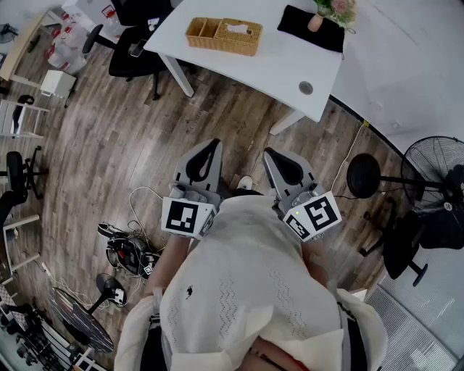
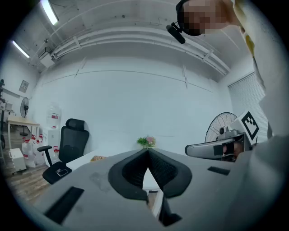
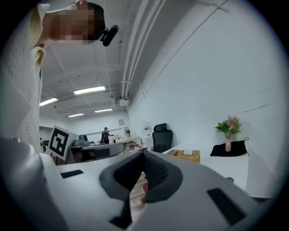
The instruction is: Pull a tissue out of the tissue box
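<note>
Both tongs are pinched shut on nothing: the left gripper (image 1: 214, 145) and the right gripper (image 1: 270, 153) are held close before the person's chest. Well ahead on the white table (image 1: 264, 71), the wicker tissue box (image 1: 242, 38) has a tissue (image 1: 239, 30) showing in its slot, and a divided wicker tray (image 1: 202, 30) sits against it.

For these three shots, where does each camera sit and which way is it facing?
Head view: on the person's head, looking steeply down at floor and white table; shows their torso, left gripper, right gripper.
Left gripper view: on the left gripper, facing the table along its shut jaws; right gripper alongside.
Right gripper view: on the right gripper, facing the table along shut jaws; left gripper alongside.
All three share the flowers.
</note>
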The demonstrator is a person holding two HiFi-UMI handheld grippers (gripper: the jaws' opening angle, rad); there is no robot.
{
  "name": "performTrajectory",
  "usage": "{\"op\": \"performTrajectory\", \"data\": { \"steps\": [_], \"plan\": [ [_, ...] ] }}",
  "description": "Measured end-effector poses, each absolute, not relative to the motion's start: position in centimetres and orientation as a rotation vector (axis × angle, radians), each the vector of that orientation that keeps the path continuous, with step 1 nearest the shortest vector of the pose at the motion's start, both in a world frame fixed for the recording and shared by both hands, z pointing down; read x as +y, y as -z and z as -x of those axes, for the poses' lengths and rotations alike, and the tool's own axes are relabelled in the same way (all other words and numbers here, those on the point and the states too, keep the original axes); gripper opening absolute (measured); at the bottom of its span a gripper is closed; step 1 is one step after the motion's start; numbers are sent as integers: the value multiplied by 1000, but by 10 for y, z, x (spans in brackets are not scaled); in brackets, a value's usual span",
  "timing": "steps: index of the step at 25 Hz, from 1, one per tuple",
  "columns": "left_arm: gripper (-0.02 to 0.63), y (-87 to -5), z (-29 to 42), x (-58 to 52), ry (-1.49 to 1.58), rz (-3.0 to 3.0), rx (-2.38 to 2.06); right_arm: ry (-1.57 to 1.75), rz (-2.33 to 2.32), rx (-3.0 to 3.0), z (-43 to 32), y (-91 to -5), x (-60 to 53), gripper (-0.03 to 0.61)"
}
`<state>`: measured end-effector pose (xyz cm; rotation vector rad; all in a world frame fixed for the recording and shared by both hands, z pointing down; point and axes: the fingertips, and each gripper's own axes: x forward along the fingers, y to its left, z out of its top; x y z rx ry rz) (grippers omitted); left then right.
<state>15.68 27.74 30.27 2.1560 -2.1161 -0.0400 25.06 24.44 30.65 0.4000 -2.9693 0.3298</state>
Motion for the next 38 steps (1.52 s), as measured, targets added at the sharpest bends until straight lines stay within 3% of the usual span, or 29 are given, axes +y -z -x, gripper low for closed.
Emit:
{"op": "performTrajectory", "data": {
  "steps": [34, 36, 37, 38],
  "plan": [
    [17, -311, -154, 260, 20, -2059, -2246, -278, -320, -2976, -252, -313, 224, 0],
    [41, -309, -152, 255, 29, -2054, -2249, -275, -320, -2975, -252, -313, 217, 0],
    [94, -309, -152, 252, 29, -2051, -2247, -274, -319, -2975, -252, -313, 214, 0],
    [104, -310, -152, 248, 26, -2049, -2243, -276, -319, -2976, -253, -313, 210, 0]
  ]
}}
